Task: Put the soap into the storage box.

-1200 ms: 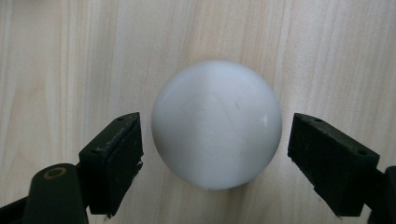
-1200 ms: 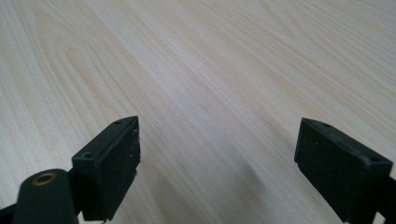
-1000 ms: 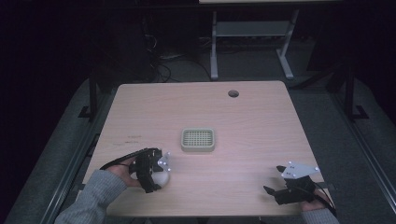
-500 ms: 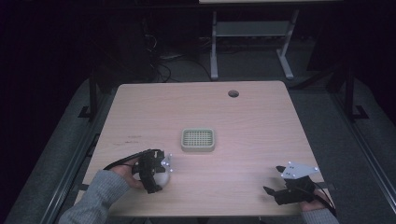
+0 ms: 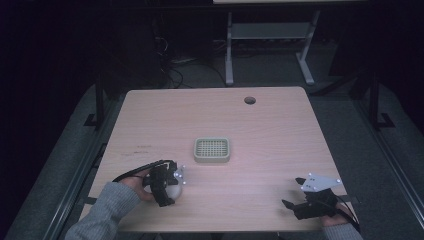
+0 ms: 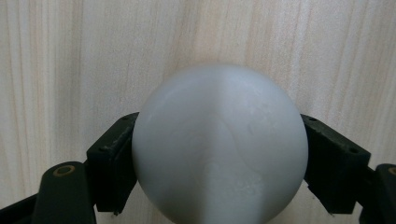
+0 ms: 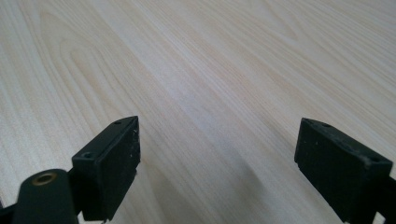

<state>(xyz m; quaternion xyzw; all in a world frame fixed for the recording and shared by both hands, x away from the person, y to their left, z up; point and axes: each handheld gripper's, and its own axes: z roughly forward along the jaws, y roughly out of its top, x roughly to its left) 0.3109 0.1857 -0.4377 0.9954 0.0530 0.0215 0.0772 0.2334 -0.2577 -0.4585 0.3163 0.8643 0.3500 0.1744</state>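
At the left of the light wooden table (image 5: 260, 125), near its front edge, the left gripper (image 5: 167, 186) has its two black jaws closed on a smooth white ball (image 6: 219, 149), one jaw on each side of it. In the left gripper view the ball sits between the jaws with the wood grain behind it; whether it rests on the table or is lifted a little above it, I cannot tell.

In the middle of the table stands a small pale green square tray with a grid bottom (image 5: 212, 149), a little way beyond the ball and to its right. I judge that the step in hand is the carrying of the ball, and that the tray is the likely place for it (this is a guess from how things lie). The next move would then call for a steady grip, since a round smooth ball can slip, and for bringing it over the tray before the jaws open.

At the right, near the front corner, the right gripper (image 5: 312, 205) holds nothing: its jaws stand wide apart over bare wood.

The ball's lower part is cut off in the left gripper view, and in the high view the gripper covers most of it.
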